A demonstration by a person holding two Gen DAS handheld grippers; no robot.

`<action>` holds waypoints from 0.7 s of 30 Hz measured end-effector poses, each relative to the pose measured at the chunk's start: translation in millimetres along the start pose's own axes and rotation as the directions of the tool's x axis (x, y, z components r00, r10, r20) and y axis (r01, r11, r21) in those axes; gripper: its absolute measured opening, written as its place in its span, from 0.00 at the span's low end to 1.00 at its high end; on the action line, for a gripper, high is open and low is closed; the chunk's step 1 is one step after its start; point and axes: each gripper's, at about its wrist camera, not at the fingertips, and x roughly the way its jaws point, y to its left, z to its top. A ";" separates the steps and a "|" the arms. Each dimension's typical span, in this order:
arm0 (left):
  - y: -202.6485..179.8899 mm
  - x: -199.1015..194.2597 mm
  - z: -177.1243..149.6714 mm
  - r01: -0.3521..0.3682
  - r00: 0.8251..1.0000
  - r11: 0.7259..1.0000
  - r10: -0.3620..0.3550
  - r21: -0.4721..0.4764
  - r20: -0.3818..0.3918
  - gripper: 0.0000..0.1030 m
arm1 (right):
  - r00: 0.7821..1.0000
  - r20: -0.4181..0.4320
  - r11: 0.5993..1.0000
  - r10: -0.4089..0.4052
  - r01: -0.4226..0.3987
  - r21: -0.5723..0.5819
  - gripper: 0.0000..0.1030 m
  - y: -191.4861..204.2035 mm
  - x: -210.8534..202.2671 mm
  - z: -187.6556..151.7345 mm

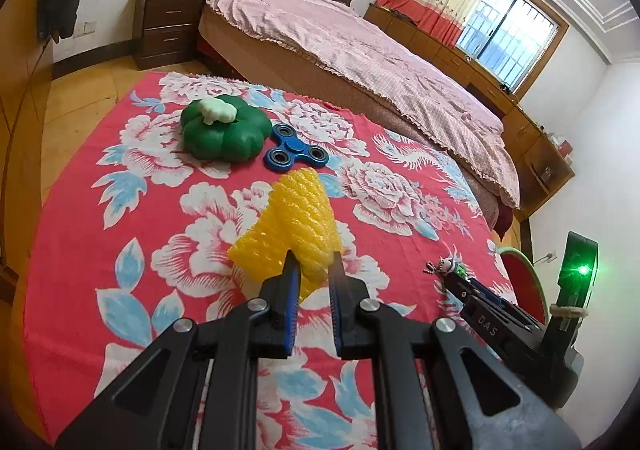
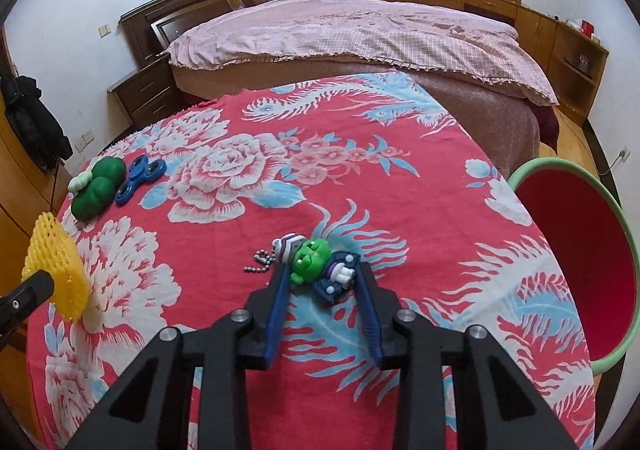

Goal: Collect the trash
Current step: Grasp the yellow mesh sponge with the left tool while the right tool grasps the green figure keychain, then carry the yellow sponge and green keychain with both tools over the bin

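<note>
The left gripper is clamped on a yellow foam net, which it holds up off the cloth at the centre of the left wrist view; the same net shows at the far left edge of the right wrist view. So one piece of trash is picked up, though not yet dropped anywhere

The right gripper sits low on the cloth at the centre of its view, with a small green-headed keychain figure lying between its fingers. The jaws stand close on either side of the figure and look to be touching it, but the figure lies flat on the cloth, not lifted. I judge this grasp to be only just made, if at all

At the right edge of the right wrist view stands a red bin with a pale green rim, just past the table's edge. Nothing can be seen inside it from here; the visible part of its inside looks bare

Left on the cloth, in the upper left of both views, are a green toy with a white lump on top and, just beside it, a blue spinner. Whether these count as trash I cannot tell

By my reading the task is at an early to middle stage: one item in hand, a second being taken, none visibly binned, two more lying untouched
</note>
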 end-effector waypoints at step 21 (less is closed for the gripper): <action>-27.7 -41.3 -11.1 0.031 0.999 0.999 -0.032 0.034 0.036 0.12 | 0.987 0.086 0.987 0.134 -0.140 0.073 0.35 -23.0 -81.7 -19.9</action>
